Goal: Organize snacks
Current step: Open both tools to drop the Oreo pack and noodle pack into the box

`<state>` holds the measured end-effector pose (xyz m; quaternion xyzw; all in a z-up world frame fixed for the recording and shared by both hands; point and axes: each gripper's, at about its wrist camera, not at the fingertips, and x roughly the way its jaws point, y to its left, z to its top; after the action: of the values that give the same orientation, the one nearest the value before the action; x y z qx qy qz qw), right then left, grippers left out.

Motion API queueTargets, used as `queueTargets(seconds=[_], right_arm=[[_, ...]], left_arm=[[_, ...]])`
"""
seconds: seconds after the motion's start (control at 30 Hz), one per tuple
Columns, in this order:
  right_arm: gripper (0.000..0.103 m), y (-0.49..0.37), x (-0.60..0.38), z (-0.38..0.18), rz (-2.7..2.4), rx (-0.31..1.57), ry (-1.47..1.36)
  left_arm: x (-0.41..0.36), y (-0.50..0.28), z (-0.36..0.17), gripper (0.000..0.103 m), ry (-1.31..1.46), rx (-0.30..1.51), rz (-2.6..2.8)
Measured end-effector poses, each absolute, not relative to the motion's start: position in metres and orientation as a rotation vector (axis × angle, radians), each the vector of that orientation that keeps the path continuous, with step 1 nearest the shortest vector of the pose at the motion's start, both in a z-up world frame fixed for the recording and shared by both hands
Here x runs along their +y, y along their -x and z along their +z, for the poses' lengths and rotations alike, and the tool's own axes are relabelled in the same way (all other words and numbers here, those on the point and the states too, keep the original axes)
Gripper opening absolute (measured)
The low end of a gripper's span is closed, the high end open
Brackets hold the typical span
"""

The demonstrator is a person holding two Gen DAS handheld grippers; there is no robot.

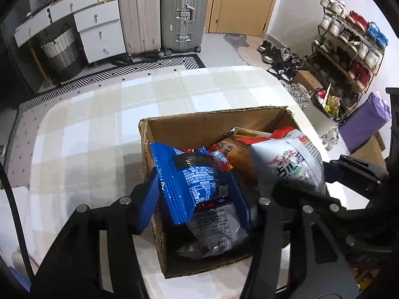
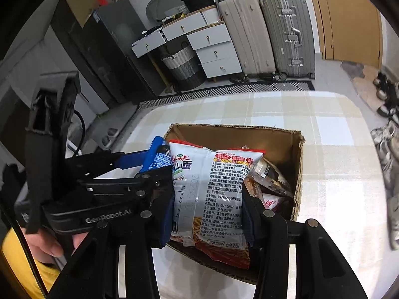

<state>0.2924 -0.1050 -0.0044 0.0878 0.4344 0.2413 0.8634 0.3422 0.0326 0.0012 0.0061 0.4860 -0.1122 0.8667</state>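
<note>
An open cardboard box (image 1: 199, 127) (image 2: 232, 137) stands on the checked tablecloth and holds several snack packets. A blue packet (image 1: 197, 182) stands tilted over the box's near left corner, between the fingers of my left gripper (image 1: 209, 194), which is open; the packet's edge rests by the left blue pad (image 1: 148, 199). My right gripper (image 2: 208, 220) is shut on a white noodle-snack bag (image 2: 212, 189) (image 1: 294, 162), held upright above the box's near edge. Red and brown packets (image 1: 234, 149) lie deeper in the box. The left gripper's blue finger (image 2: 154, 154) shows just left of the white bag.
The table (image 1: 99, 124) (image 2: 336, 149) has bare cloth left of and beyond the box. On the floor behind stand two suitcases (image 1: 162, 12), white drawers (image 1: 99, 32), a woven basket (image 1: 61, 49) and a shoe rack (image 1: 349, 49). A person's hand (image 2: 49, 244) grips the left tool.
</note>
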Motion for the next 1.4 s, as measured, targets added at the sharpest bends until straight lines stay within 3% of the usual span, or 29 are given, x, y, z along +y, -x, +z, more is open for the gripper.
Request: queueTargets(seconds=[0.4, 1.03, 1.17, 1.4], right_arm=[[0.045, -0.282, -0.093, -0.001, 0.434, 0.873, -0.001], [0.054, -0.285, -0.078, -0.004, 0.413, 0.864, 0.093], [0.069, -0.279, -0.079, -0.002, 0.394, 0.840, 0.104], [0.071, -0.274, -0.083, 0.005, 0.389, 0.814, 0.091]], left_arm=[[0.046, -0.331, 0.018, 0.066, 0.023, 0.980, -0.222], [0.069, -0.319, 0.031, 0.066, 0.075, 0.974, -0.176], [0.071, -0.315, 0.031, 0.067, 0.077, 0.977, -0.172], [0.071, -0.309, 0.032, 0.067, 0.081, 0.980, -0.173]])
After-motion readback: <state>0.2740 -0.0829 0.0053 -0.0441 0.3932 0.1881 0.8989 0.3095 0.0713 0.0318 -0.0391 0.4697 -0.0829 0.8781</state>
